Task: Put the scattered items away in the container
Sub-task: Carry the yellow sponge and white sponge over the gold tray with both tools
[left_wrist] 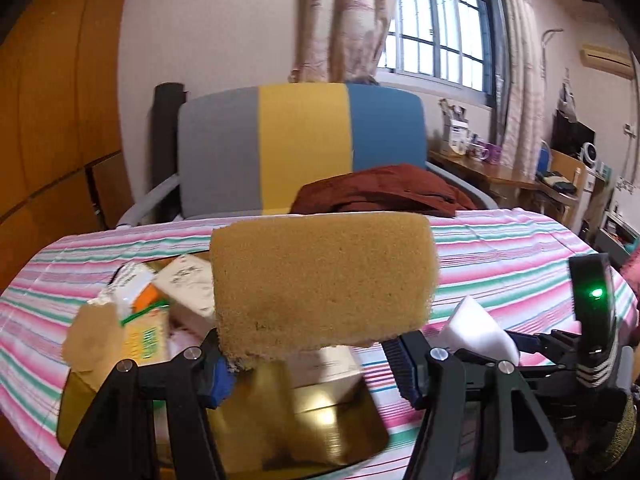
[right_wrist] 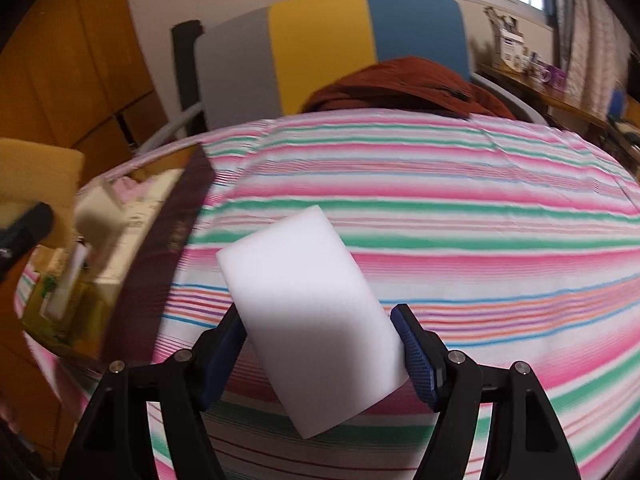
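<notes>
Over the near-left corner of the worktop [right_wrist: 440,184], I've got the yellow sponge [left_wrist: 322,284] pinched in my left hand-held gripper [left_wrist: 308,364], hanging right above the gold-lined container [left_wrist: 336,412]. The container already holds some boxes [left_wrist: 188,288] and a packet, so we're mid-delivery here. My right hand-held gripper [right_wrist: 320,356] is clamped on the white foam block [right_wrist: 308,312], carried tilted above the striped cloth, just right of the container's dark wall [right_wrist: 160,264]. Both loads are up off the cloth, both grips look firm. To my eye the sponge goes first: I want the left lowered into the free space at the container's near end, then the jaws spread. The white block then needs swinging left over that wall before any release, or it lands on the cloth.
</notes>
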